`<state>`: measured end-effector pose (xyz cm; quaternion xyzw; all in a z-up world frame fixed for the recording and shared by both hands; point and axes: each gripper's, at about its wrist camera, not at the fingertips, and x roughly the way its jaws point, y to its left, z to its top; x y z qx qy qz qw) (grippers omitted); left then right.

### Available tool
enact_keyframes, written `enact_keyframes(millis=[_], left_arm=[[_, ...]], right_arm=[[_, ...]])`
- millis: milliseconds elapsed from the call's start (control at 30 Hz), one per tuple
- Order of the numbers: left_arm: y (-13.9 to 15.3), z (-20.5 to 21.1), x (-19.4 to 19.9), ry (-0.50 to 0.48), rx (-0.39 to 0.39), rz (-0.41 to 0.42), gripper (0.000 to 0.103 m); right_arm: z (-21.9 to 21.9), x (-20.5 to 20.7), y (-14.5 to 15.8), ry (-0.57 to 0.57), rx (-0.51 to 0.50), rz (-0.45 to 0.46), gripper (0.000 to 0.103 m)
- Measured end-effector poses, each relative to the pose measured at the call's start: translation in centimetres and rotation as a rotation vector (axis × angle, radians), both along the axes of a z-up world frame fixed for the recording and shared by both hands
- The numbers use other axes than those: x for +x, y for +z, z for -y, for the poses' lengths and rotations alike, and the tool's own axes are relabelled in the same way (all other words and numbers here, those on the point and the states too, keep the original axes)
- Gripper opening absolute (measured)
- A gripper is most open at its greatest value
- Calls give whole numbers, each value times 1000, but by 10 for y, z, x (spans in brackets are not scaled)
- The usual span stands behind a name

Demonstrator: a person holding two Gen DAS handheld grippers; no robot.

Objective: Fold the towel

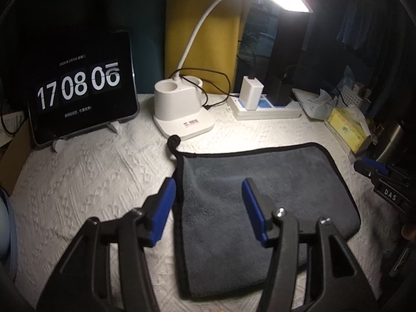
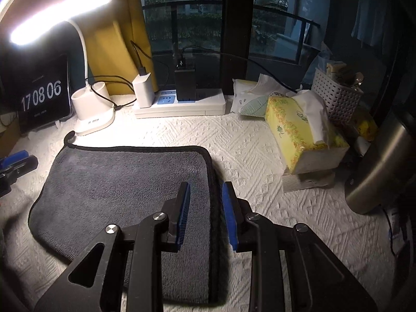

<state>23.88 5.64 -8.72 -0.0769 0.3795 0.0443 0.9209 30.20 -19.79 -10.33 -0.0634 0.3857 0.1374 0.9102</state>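
White quilted tabletop (image 2: 260, 156) w/ gray towel (image 2: 124, 182) flat, long axis near-to-far. Your left gripper (image 1: 209, 205) straddles its left hem, right gripper (image 2: 205, 213) its right hem; both jaws apart, gripping nothing. Each arm is equally near its own edge.

The left wrist camera is looking forward and down from just above the towel's (image 1: 260, 182) left edge, facing the lamp base (image 1: 179, 106). The right wrist camera is hovering close over its right edge, facing the window. Both are sharing the towel, clock tablet (image 2: 43, 96) and power strip (image 2: 179, 104).
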Motion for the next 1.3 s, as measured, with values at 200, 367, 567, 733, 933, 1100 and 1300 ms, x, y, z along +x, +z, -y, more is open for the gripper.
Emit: enact_keyframes(millis=[200, 367, 567, 733, 933, 1100, 1300], left_arm=[[8, 5, -17, -4, -6, 18, 59], [13, 12, -30, -16, -11, 27, 61], [22, 20, -42, -33, -2, 45, 61], [30, 25, -54, -39, -4, 65, 61], [36, 29, -69, -46, -8, 82, 61], [42, 34, -84, -57, -1, 102, 61], [49, 37, -104, -60, -17, 133, 71]], right_arm=[[5, -18, 13, -3, 7, 24, 27], [8, -32, 20, -1, 11, 35, 27], [12, -45, 26, -3, 17, 49, 27], [16, -56, 33, -5, 24, 63, 28], [17, -70, 40, -3, 33, 78, 28], [15, -83, 48, 9, 39, 96, 28], [12, -102, 58, 24, 46, 120, 28]])
